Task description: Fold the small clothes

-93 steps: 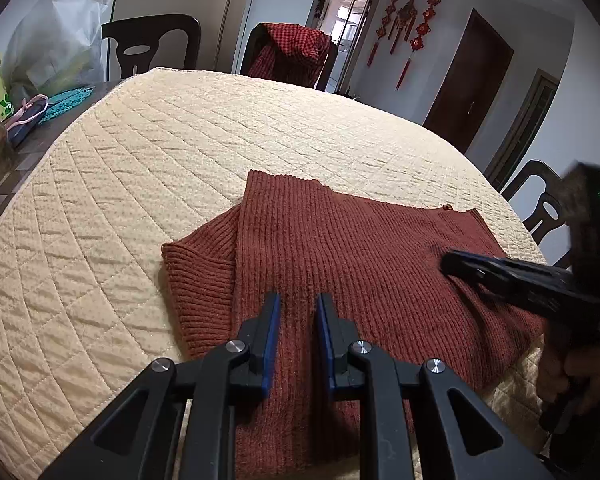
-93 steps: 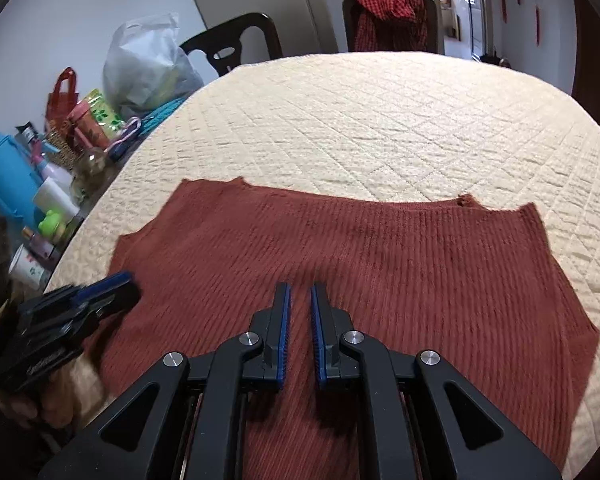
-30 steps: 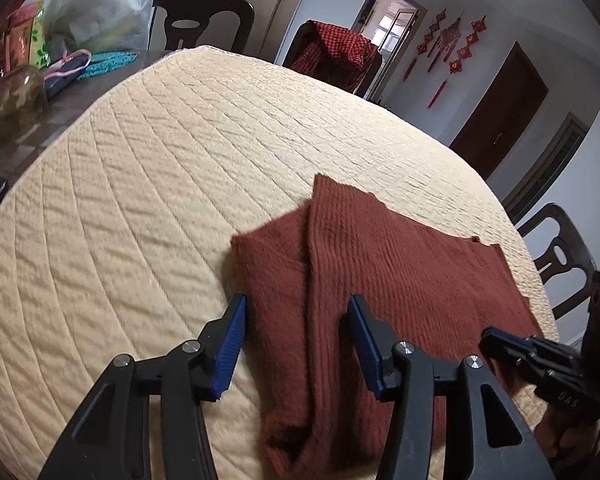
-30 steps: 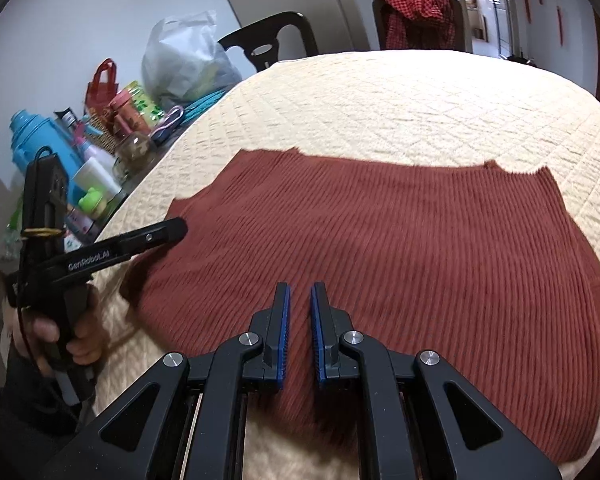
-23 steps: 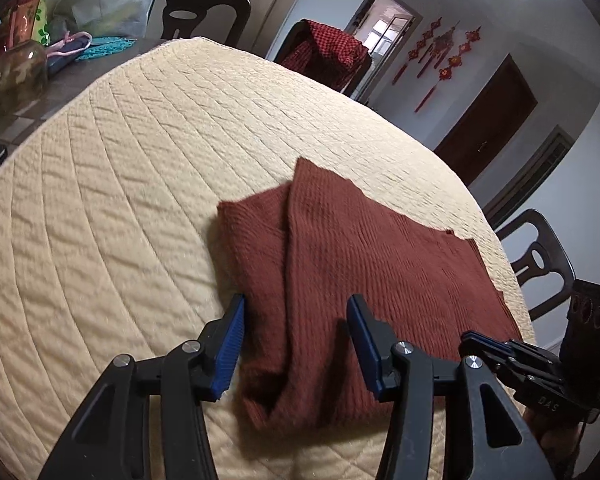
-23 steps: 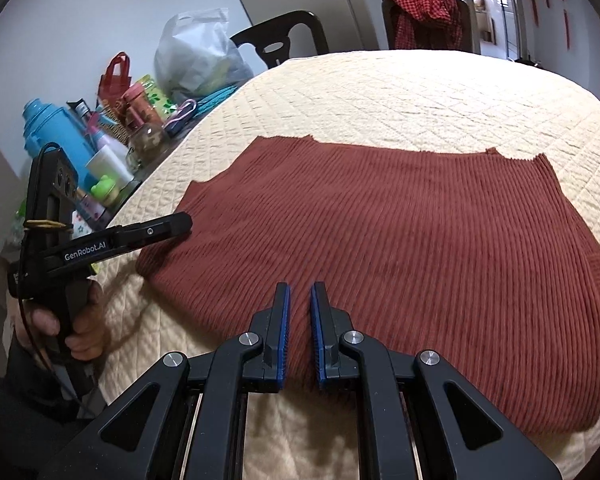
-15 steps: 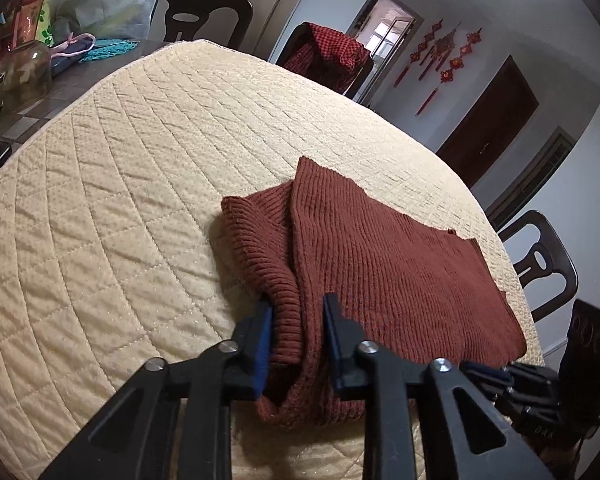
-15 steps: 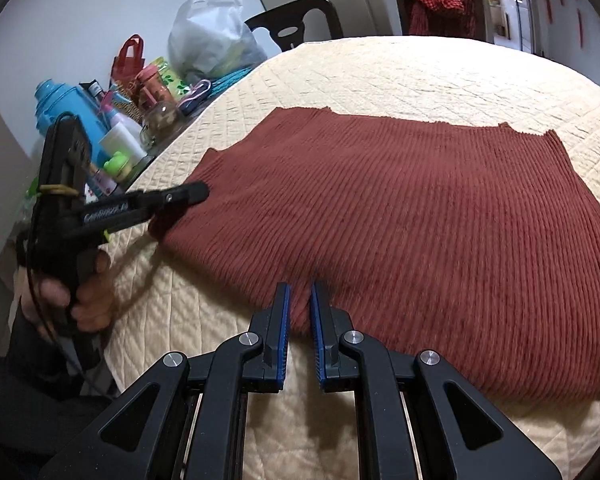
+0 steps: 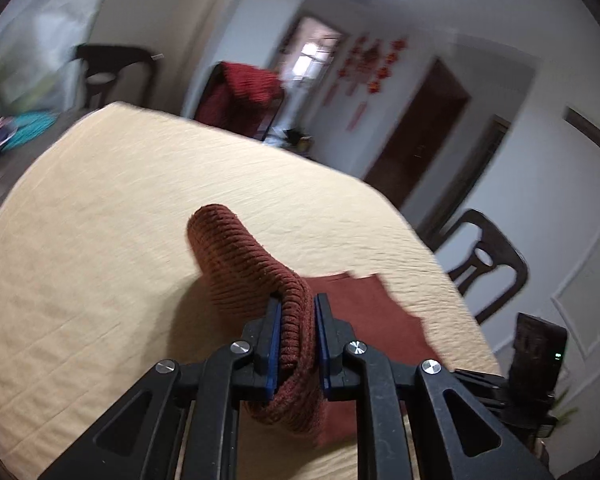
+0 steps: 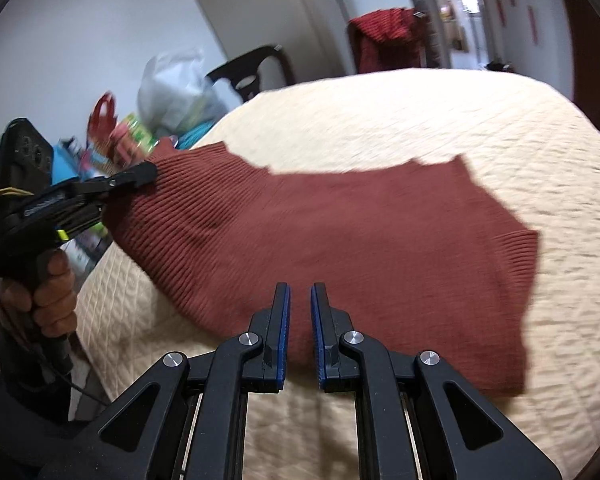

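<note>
Left tool (image 9: 296,336) clamped on sweater (image 10: 320,240) edge

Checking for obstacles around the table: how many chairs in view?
3. One dark chair behind the table's far left edge, one at the far side draped in red cloth, one at the right edge. Others may sit out of frame.

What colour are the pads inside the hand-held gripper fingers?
Blue pads on black fingers, clearest in the right wrist view.
</note>
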Motion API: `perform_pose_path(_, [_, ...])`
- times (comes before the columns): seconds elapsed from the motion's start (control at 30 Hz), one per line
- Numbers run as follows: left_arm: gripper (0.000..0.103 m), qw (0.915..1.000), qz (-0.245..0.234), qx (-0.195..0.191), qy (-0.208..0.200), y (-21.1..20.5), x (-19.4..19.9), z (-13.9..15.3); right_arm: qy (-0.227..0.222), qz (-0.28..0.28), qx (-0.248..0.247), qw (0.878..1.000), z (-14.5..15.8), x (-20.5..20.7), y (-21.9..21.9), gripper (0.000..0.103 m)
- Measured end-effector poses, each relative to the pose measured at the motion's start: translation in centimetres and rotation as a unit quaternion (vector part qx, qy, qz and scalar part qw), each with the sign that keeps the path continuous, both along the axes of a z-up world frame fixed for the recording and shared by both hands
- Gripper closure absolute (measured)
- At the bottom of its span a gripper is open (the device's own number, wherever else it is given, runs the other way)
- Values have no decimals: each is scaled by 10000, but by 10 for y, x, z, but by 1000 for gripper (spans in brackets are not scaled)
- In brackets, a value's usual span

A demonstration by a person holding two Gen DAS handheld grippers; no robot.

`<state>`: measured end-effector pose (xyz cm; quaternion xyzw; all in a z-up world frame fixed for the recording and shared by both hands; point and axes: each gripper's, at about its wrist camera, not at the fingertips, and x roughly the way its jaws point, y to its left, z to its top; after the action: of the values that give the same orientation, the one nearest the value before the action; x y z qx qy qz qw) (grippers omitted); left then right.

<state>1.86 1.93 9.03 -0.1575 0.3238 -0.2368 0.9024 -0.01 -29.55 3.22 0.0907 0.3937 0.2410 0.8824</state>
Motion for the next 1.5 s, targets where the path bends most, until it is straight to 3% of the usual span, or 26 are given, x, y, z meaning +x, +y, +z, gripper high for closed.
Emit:
perform_pose_path(0.17, [86,9967,-799,110,-109,-66,11,4,-34,-481,108,9988,2,-2,-34,93])
perform_pose_path(0.37, [87,9838,-1604,473,648,-130,27,-51,183,-802,353,9960,-8,-2,-61,93])
perform_pose_path(0.47, [84,9808,-1757,628,573,-140,19,-53,243,-822,583,9946,-9,0,-68,92])
perform_pose_path(0.53, [80,9799,-1895,451,430,-132,11,-39,219,-804,836,9930,-6,1,-72,79])
perform_pose_path(0.63, [72,9851,-1691,319,15,-108,2,-12,284,-722,1405,9870,-3,5,-77,61])
perform_pose_path(0.77, [72,9938,-1016,426,-122,-69,7,-5,809,-403,2045,9747,-13,22,-68,61])
perform_pose_path(0.87, [72,9964,-672,517,72,-47,11,-18,1226,-154,2295,9654,-24,34,-57,61])
perform_pose_path(1.0, [72,9962,-622,542,267,-39,9,-36,1796,-31,2590,9490,-37,50,-47,61])
perform_pose_path(1.33, [72,9947,-799,603,229,-49,8,-48,2229,-130,3019,9268,-44,72,-42,61])
perform_pose_path(1.5, [72,9942,-809,674,207,-52,8,-51,2009,-33,2528,9464,-41,73,-30,65])
